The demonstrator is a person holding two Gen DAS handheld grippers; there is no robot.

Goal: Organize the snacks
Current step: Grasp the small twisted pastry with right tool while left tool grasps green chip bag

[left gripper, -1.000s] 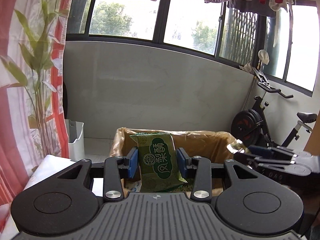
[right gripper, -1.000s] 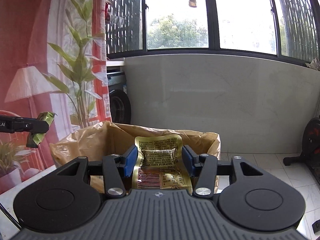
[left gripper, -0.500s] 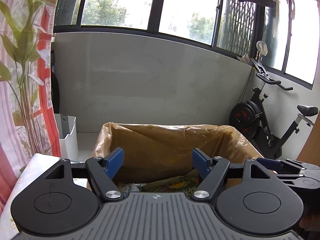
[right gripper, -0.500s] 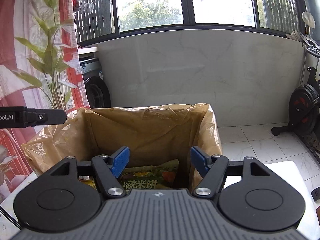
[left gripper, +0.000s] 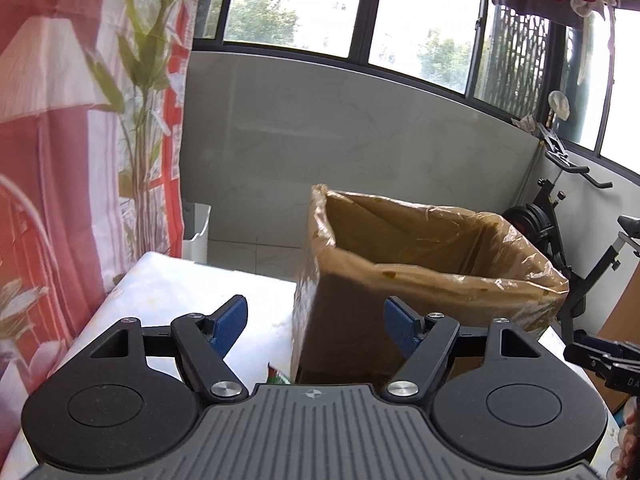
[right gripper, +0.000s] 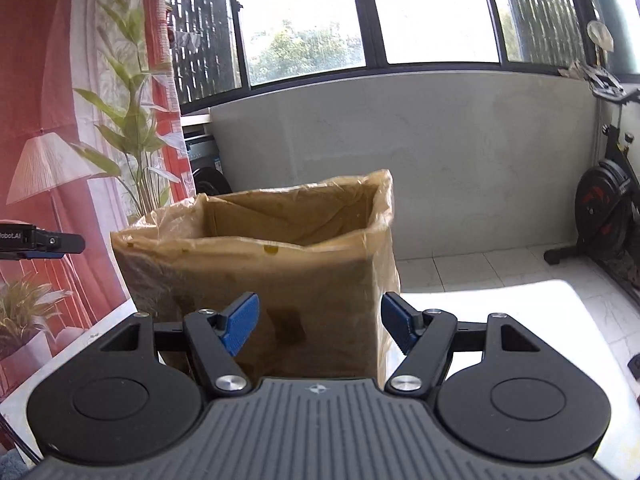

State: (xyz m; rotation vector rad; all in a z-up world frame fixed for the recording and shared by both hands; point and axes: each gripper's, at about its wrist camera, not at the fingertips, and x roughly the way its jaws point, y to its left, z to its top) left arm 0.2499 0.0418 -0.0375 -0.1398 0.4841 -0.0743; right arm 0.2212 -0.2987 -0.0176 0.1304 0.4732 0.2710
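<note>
Hovering with spread, empty jaws: left gripper (left gripper: 316, 322) and right gripper (right gripper: 318, 322), both before the lined box (right gripper: 280, 264) at the far edge of the table (left gripper: 180, 284); jaws just opened earlier in the second; probably best lowered slowly toward the next snack packet (left gripper: 278, 378), avoiding the plastic liner.

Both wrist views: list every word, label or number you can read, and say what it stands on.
"obot.AI", cut off by the left edge of the right wrist view, on the side of the left gripper.
"DA", cut off at the right edge of the left wrist view, on the right gripper.
Lined cardboard box: no print visible.
Snack packet corner: nothing readable.
</note>
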